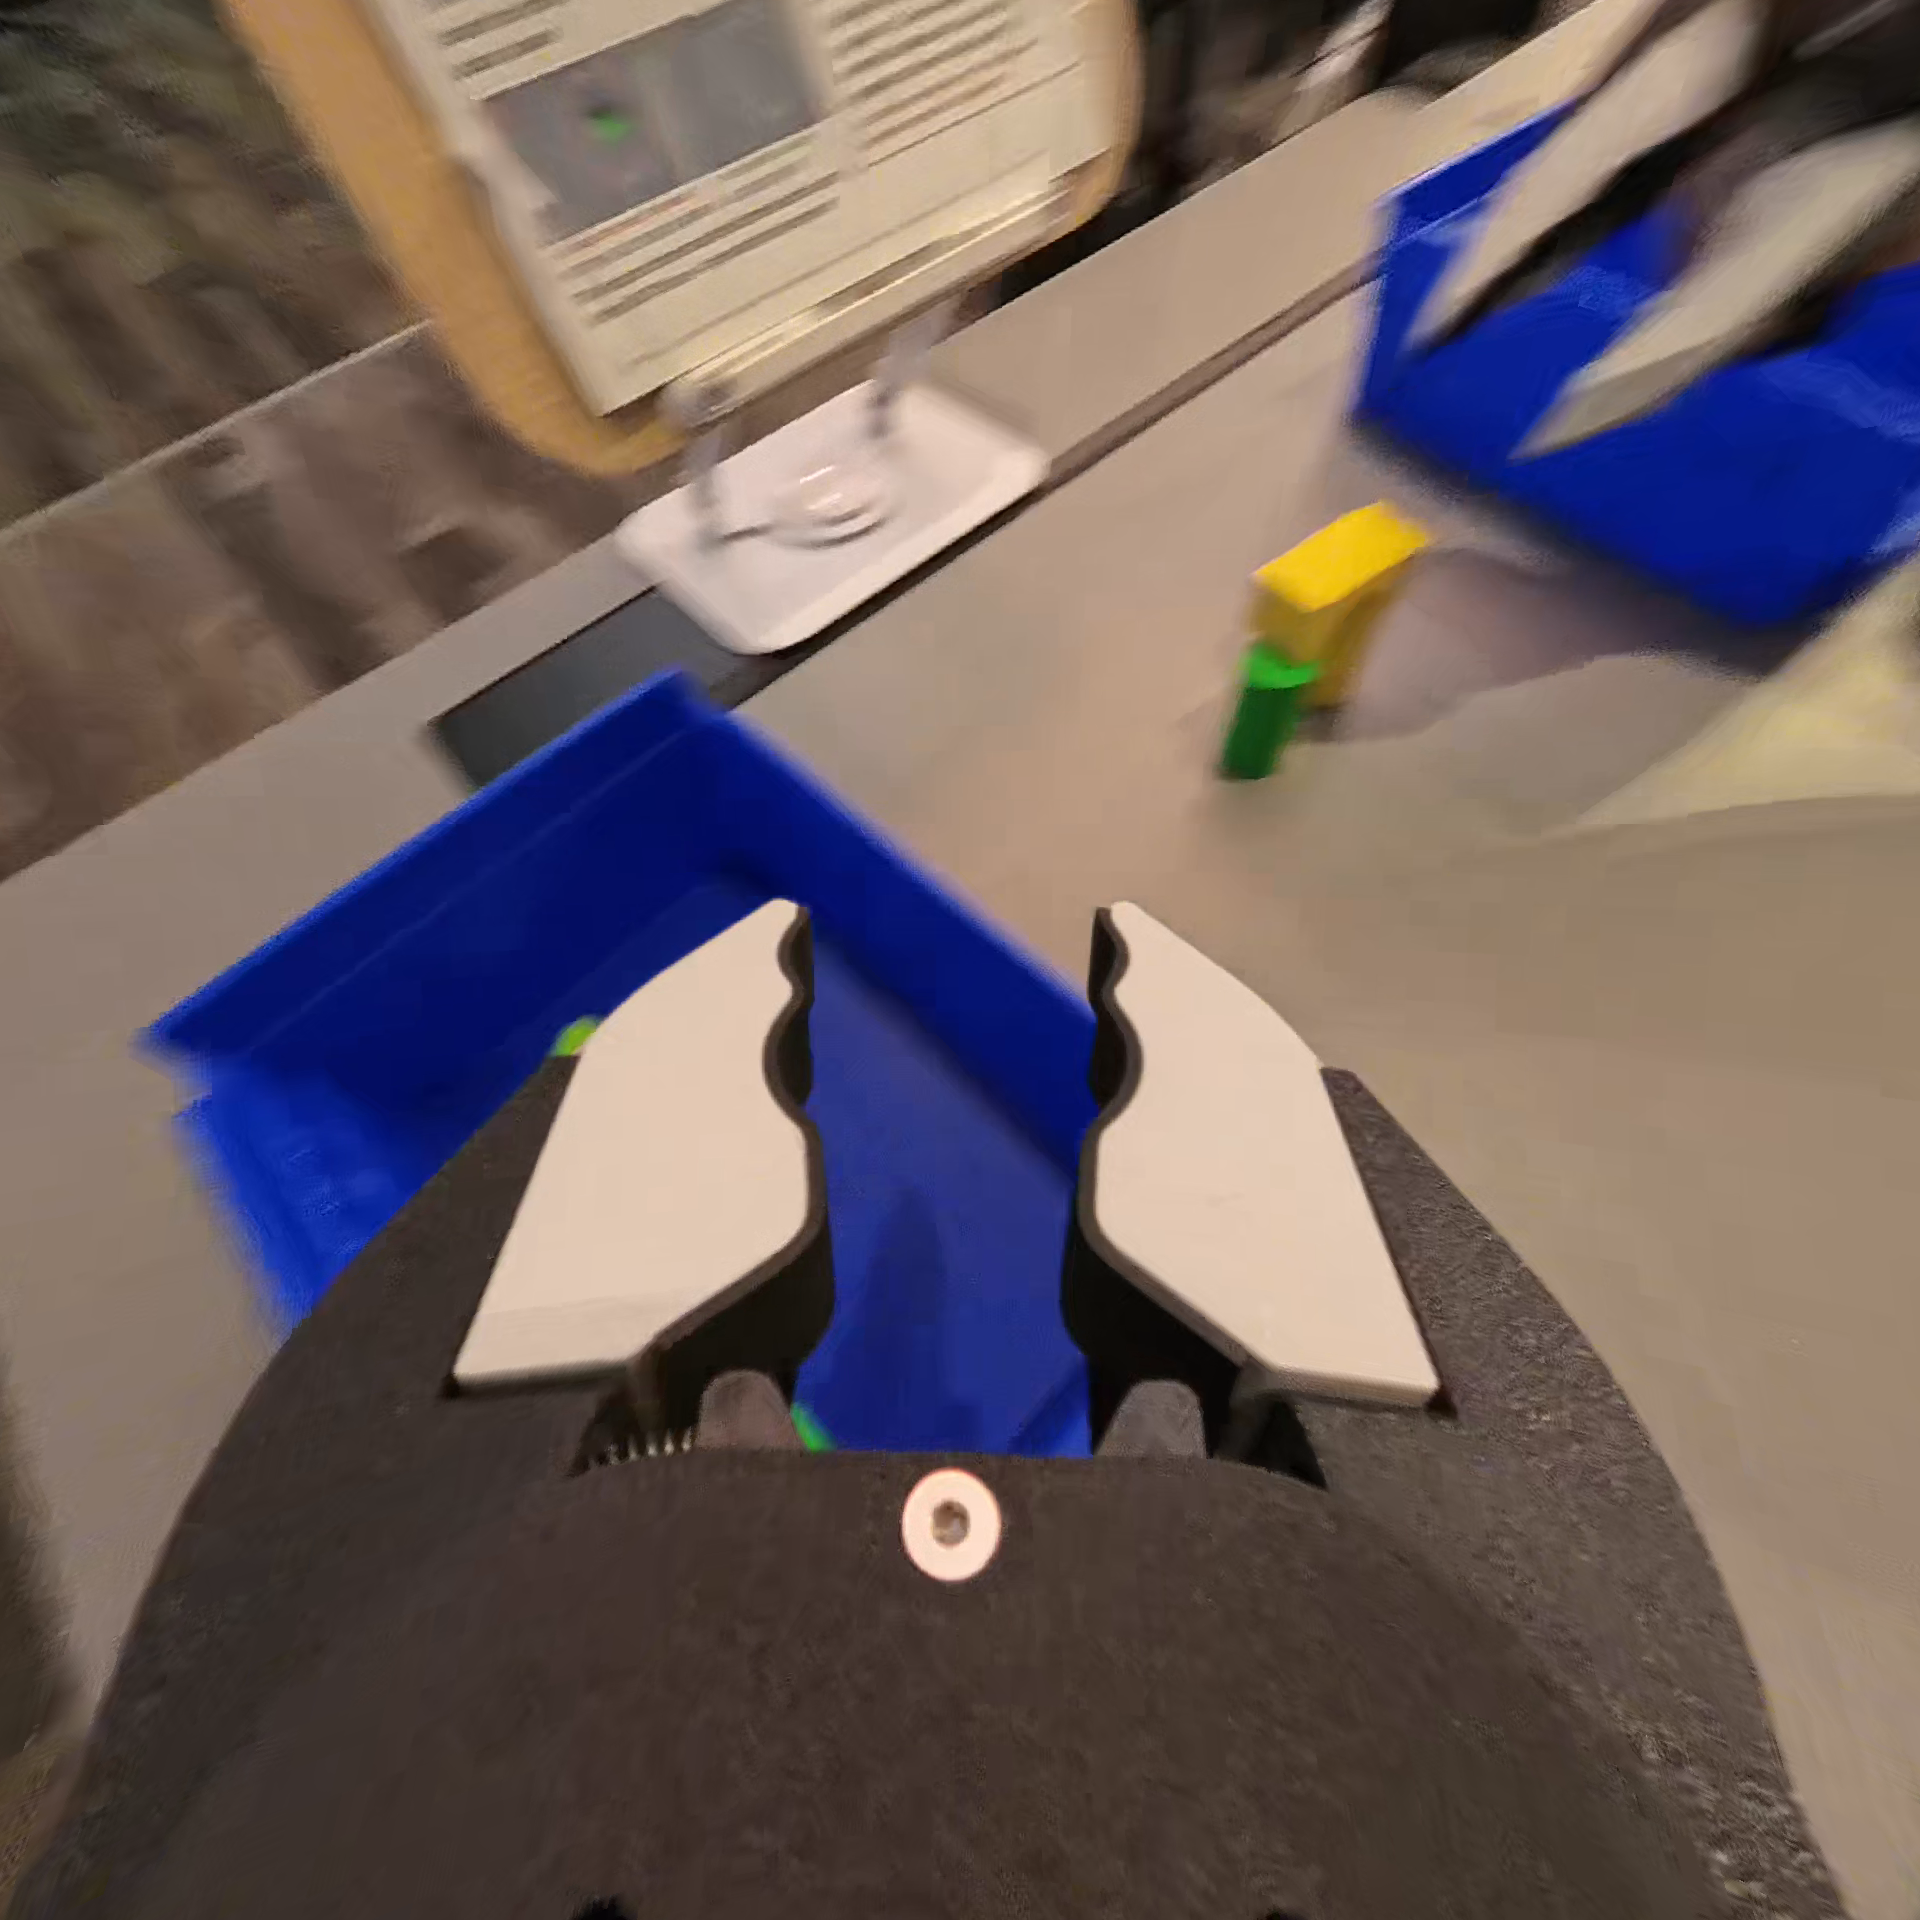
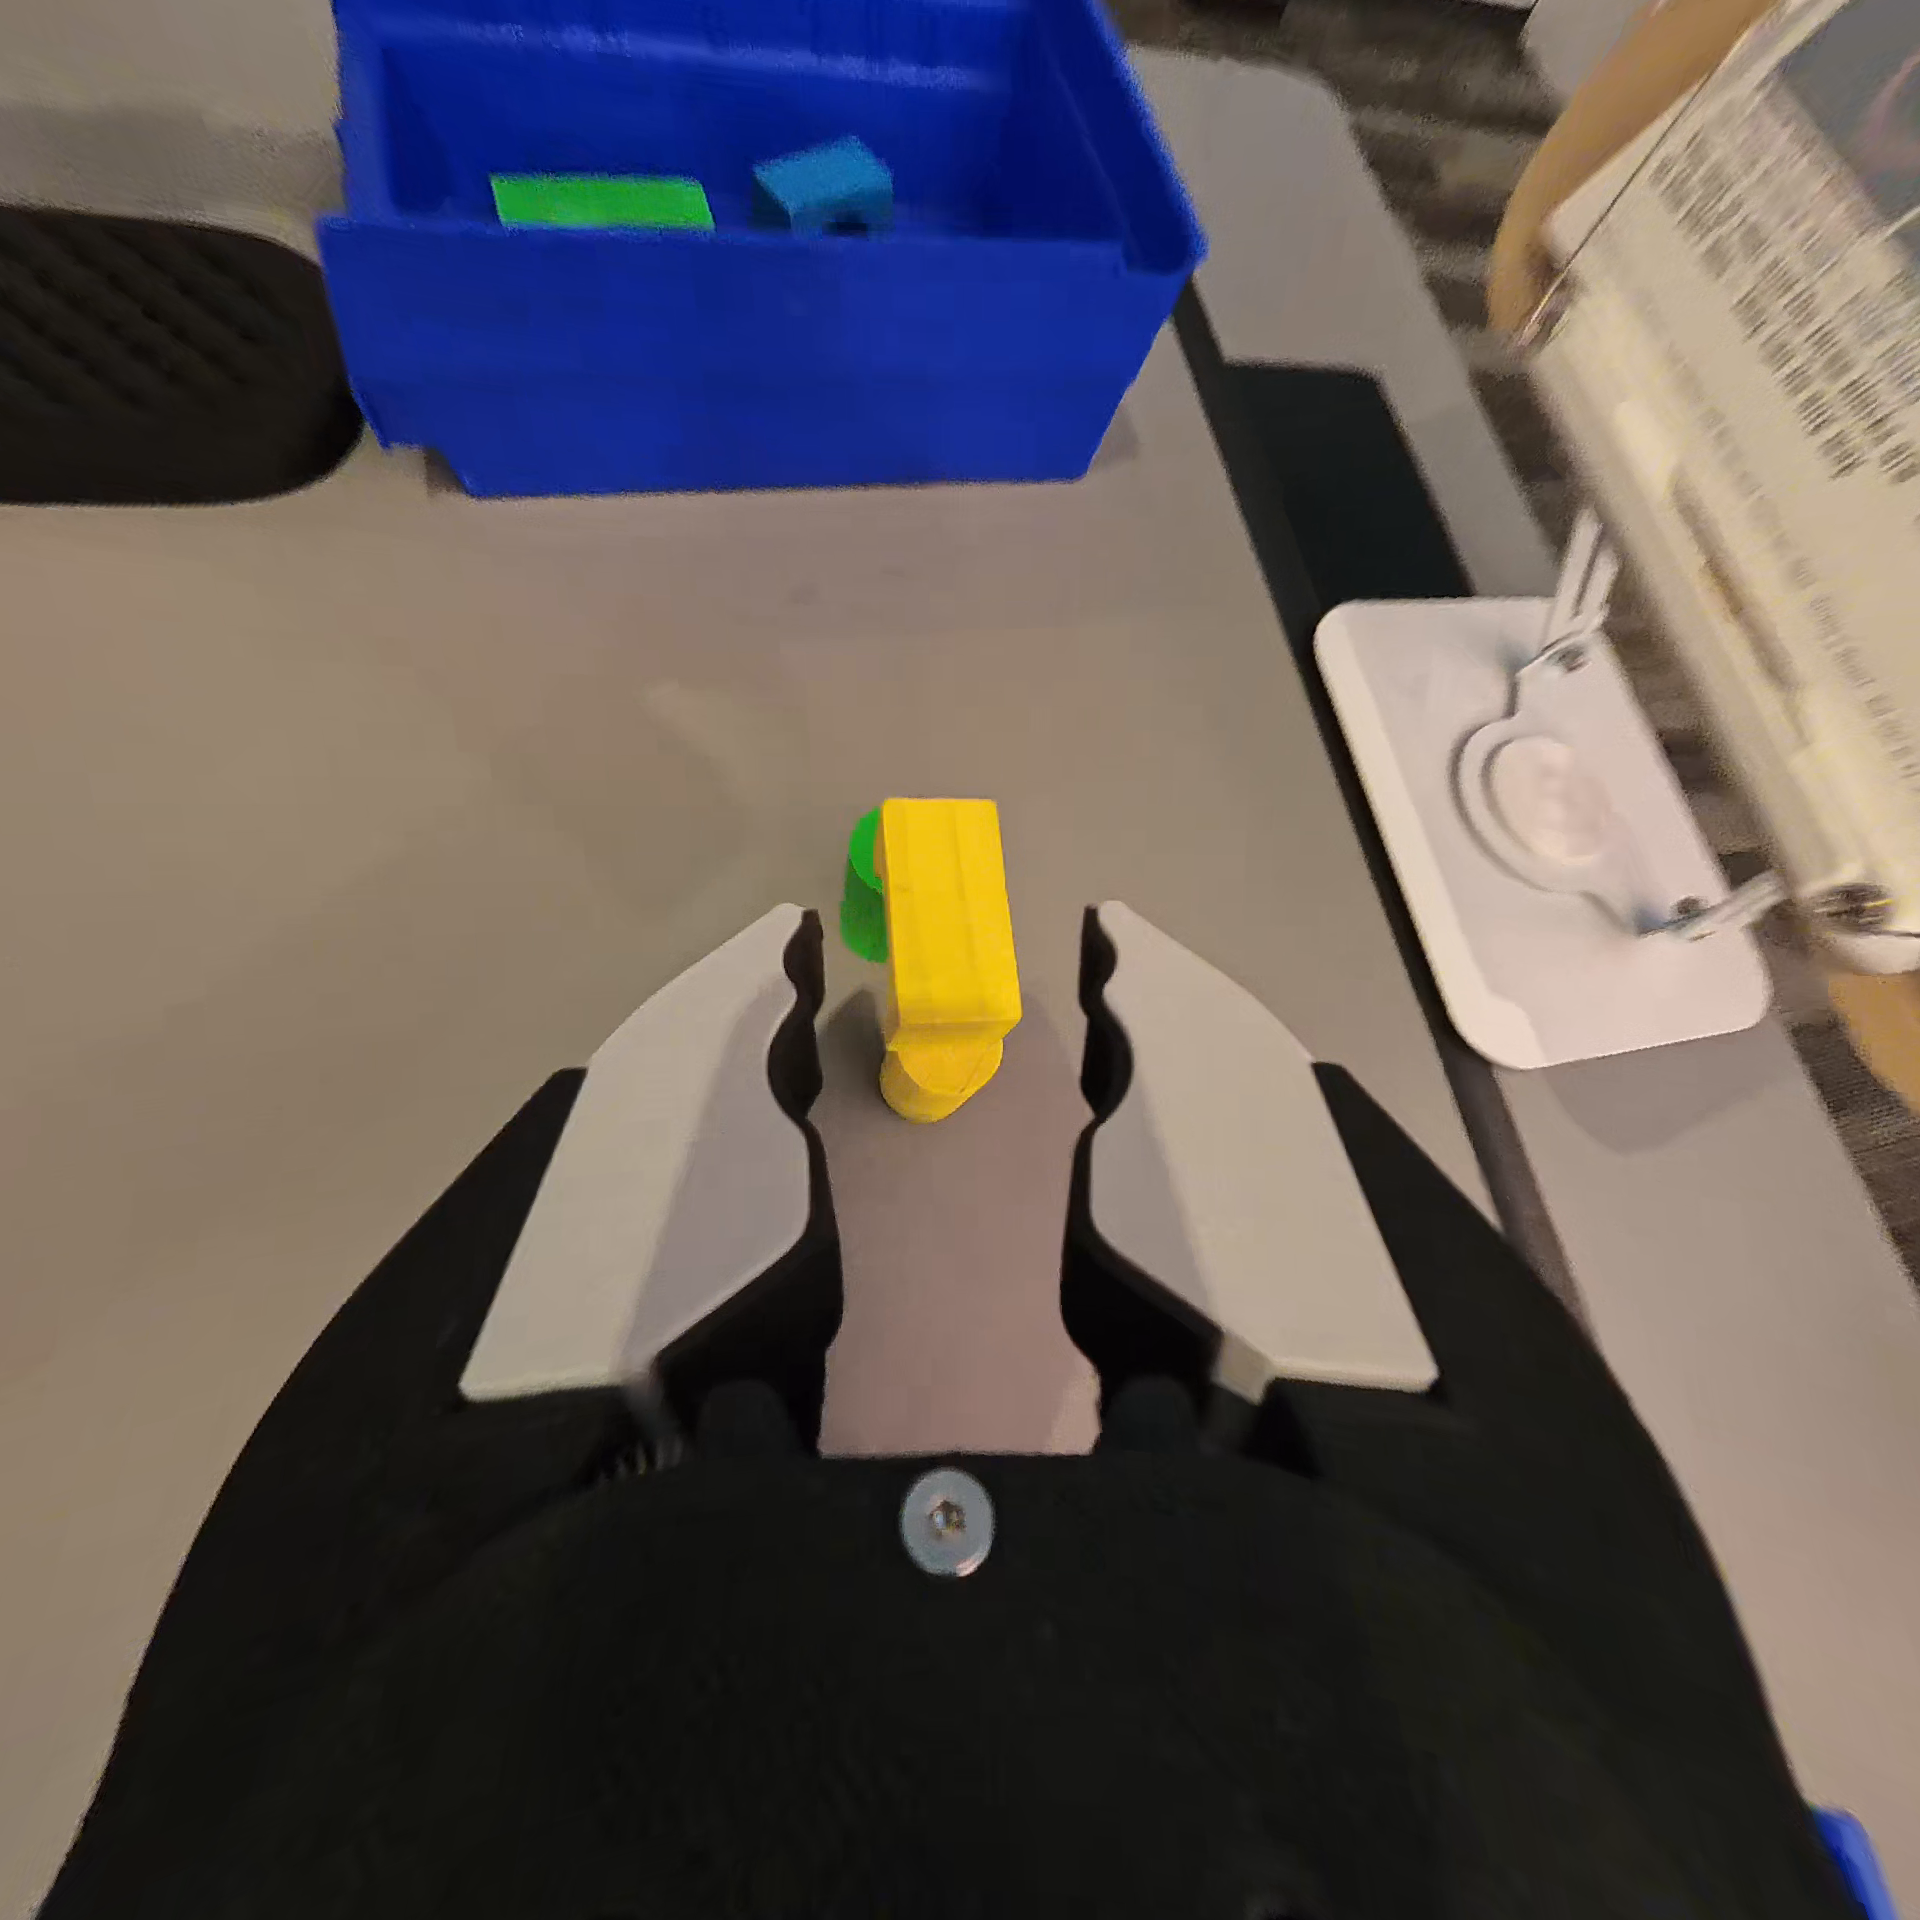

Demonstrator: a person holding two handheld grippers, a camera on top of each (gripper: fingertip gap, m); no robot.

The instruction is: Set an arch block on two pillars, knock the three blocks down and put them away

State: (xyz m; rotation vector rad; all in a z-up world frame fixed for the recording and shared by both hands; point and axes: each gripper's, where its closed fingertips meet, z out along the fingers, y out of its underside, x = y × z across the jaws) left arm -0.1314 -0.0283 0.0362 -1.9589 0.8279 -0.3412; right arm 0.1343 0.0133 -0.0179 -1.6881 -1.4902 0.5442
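A printed sheet point(image 2: 1766, 343) on a white-based clip stand point(image 2: 1527, 821) is standing at the right bench edge; its writing is too blurred to read. The right hand-held gripper point(image 2: 948, 914) is hovering with its jaws standing apart, gripping nothing, the fingertips flanking the near end of the yellow arch block point(image 2: 951, 914) without visible contact. That block is resting on a yellow cylinder pillar point(image 2: 935, 1081) and a green cylinder pillar point(image 2: 862, 894) on the grey bench point(image 2: 416, 779). The left hand-held gripper point(image 1: 948, 914) is hanging empty, jaws apart, over a blue plastic bin point(image 1: 436, 987). The far blue plastic bin point(image 2: 727, 353) is holding a green block point(image 2: 601, 203) and a blue block point(image 2: 826, 187).
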